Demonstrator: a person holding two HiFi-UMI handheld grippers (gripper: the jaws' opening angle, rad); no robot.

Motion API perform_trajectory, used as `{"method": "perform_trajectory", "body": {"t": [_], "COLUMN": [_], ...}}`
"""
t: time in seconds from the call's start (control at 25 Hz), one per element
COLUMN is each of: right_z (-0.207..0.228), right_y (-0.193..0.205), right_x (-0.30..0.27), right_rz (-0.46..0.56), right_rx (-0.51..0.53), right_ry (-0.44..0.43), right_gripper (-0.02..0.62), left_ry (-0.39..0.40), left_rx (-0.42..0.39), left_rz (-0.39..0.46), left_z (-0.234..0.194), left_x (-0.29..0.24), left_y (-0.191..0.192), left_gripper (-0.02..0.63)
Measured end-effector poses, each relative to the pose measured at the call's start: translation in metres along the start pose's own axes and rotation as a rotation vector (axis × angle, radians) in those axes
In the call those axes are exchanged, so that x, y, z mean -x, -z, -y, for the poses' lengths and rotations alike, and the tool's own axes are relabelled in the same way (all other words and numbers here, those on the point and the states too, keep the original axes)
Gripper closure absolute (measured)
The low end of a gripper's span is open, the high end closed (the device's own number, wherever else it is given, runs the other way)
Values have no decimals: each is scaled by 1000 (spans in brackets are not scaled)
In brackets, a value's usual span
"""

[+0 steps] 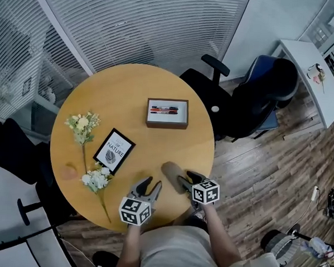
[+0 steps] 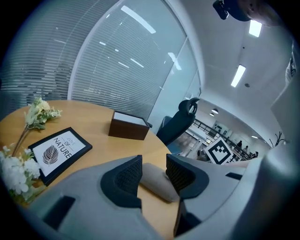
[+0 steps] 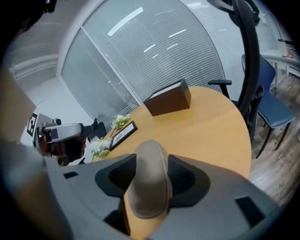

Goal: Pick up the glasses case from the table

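Note:
The taupe glasses case is at the near right of the round wooden table. My right gripper is shut on it: in the right gripper view the case fills the gap between both dark pads. Whether the case touches the tabletop I cannot tell. My left gripper is beside it on the left, near the table's front edge. It is open with nothing between its fingers. In the left gripper view the case shows past the left gripper.
A brown box with pens sits toward the far side. A framed print and flower stems lie on the left. Black office chairs and a white desk stand to the right.

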State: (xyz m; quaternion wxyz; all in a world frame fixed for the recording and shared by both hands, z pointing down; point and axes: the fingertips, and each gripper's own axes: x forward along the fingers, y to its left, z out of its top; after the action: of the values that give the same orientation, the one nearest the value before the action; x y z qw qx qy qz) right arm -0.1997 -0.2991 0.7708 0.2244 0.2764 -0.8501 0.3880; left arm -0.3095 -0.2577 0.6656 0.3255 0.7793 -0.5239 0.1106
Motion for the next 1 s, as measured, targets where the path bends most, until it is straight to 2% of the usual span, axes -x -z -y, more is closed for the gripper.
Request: {"method": "perform_trajectory", "body": {"t": [0.24,0.36,0.56,0.92,1.0], "right_z": [6,-1,-15,-46,-52], "right_y": [6,10,19,37,40], "right_x": [-8,-11,-22,-37,-38], "right_rz": [-19,-33,-84,-160,-166], "right_rx": [-84,-103,-103,-64,-56], "right_ry": [-40,-78,-130,-168,-176], "right_gripper": [338,335,267,270,296], "left_ry": [20,26,29,13,12], "left_rx": [22,36,46,63,65], "left_rz": [-3,-4,-4,13,15], "left_z": [-9,-13,-17,-24,-23], "left_x": [-8,-12,-17,-15,-15], "left_y": [-2,0,1,-3,-3], "left_gripper": [457,457,457,457,457]}}
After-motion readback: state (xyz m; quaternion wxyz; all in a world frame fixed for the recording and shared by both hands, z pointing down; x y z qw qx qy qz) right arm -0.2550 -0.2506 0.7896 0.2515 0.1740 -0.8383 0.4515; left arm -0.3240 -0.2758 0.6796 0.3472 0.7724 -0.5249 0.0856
